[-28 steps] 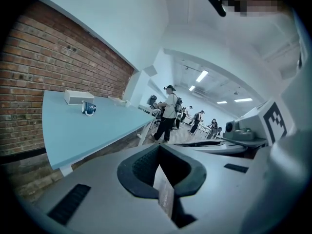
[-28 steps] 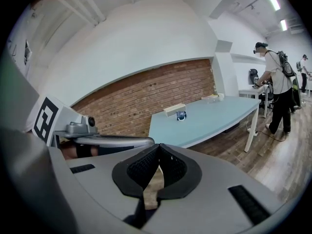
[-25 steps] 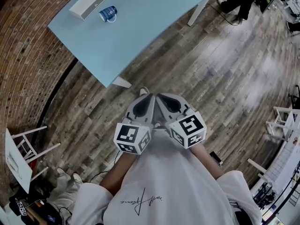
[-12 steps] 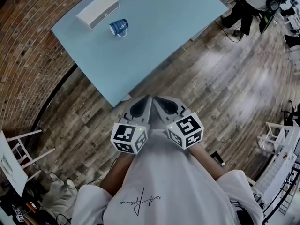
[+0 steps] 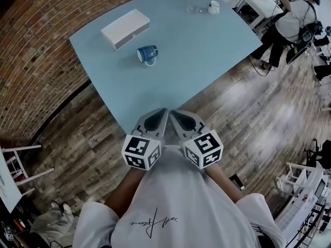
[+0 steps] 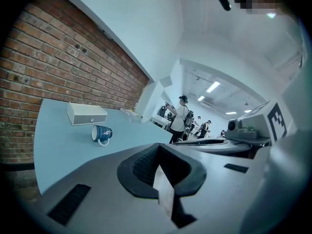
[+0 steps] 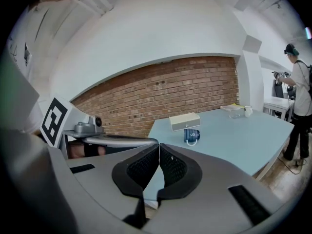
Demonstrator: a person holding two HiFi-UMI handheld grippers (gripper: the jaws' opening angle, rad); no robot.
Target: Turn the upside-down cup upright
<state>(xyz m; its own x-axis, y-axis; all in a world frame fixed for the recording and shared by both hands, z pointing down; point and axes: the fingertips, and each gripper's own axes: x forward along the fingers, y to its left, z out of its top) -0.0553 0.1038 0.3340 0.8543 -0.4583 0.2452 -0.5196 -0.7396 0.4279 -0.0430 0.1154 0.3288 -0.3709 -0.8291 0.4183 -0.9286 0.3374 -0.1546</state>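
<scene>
Far left, a brick wall curves round the room, with a white stool on the wooden floor below it. Next comes the pale blue worktop. A long white box lies on it, towards the wall side. Just right of the box and a touch nearer the person, there's the cup: dark blue, with a light mark on its side, its handle facing the near edge. It touches nothing but the worktop. The views are too small to show which end its mouth is at.

Down by the near corner of the worktop is the left gripper, held close in front of the person's white shirt. Its own view shows the fingers brought together at the tips, with nothing between them. The cup shows small beyond them, to the left, well apart.

Right beside it is the right gripper, tip almost against its neighbour's. Its view tells the same story: dark ribbed fingers meeting at the tips and holding nothing, with the cup and the box ahead on the blue surface.

Further right, at the far end of the worktop, a clear glass and a small white mug stand close together. At the right edge, a person in a white top and dark trousers stands on the floor.
</scene>
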